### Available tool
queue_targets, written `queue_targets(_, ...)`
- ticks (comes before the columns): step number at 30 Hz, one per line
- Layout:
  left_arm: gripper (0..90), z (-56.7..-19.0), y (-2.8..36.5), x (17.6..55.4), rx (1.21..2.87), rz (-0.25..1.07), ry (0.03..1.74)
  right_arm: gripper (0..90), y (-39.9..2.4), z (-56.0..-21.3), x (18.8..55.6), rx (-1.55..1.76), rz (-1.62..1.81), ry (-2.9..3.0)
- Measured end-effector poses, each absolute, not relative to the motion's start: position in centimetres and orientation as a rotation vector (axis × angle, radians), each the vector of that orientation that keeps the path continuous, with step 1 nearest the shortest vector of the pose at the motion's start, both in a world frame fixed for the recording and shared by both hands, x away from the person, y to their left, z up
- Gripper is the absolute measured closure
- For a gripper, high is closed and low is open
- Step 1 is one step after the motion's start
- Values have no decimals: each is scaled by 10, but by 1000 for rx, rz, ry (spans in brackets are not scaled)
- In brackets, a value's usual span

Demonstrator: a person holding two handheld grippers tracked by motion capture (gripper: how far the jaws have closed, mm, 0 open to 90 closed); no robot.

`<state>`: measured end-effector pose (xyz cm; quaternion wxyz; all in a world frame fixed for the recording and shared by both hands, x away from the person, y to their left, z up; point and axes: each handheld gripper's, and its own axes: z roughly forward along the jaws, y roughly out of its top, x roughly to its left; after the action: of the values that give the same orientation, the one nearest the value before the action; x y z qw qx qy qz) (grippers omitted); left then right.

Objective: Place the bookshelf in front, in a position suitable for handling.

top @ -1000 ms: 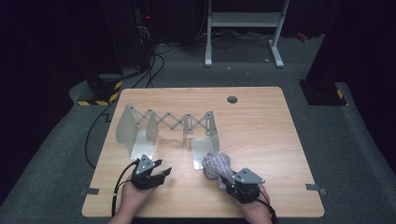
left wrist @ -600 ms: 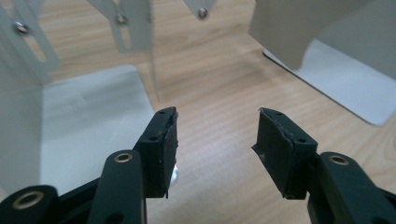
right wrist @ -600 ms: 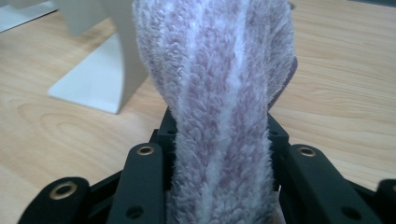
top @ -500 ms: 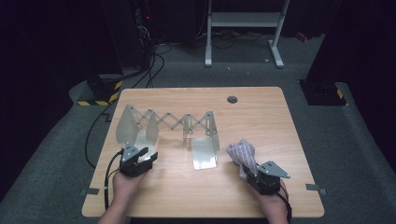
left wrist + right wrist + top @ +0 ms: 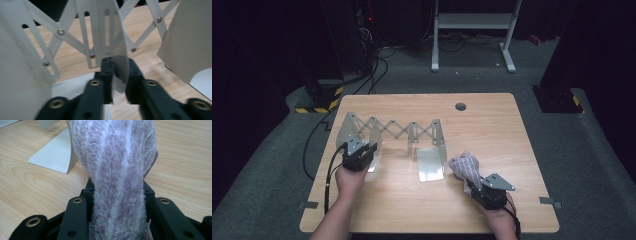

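Wooden table (image 5: 492, 125) carries a white expandable scissor rack (image 5: 397, 132) standing across its middle, with a flat plate at its right end lying on the top. Left gripper (image 5: 362, 152) sits at the rack's left end panel, jaws just closed. Right gripper (image 5: 477, 185) holds a purple-and-white striped cloth (image 5: 466, 167) near the front right, beside the flat plate.

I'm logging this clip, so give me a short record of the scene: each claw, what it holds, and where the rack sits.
left claw: just closed on a panel edge of the rack
right claw: shut on the striped cloth
rack: metal accordion rack, stretched out, standing on the table
cloth position: right of the rack's right end
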<state>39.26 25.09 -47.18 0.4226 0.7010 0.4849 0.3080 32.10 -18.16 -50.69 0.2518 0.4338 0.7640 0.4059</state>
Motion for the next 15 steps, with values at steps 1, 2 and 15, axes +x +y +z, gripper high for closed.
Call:
queue_targets(1,819,-472,251,391,1750,787,1219,626,-181,-507,321,1178,1103,2080)
queue_targets(2,834,-472,251,390,1746,803,1222,625,-180,-507,321,1176,1104,2082)
queue_targets(15,838,-473,243,345,1776,813,1159,625,-171,-512,321,1179,1071,2092)
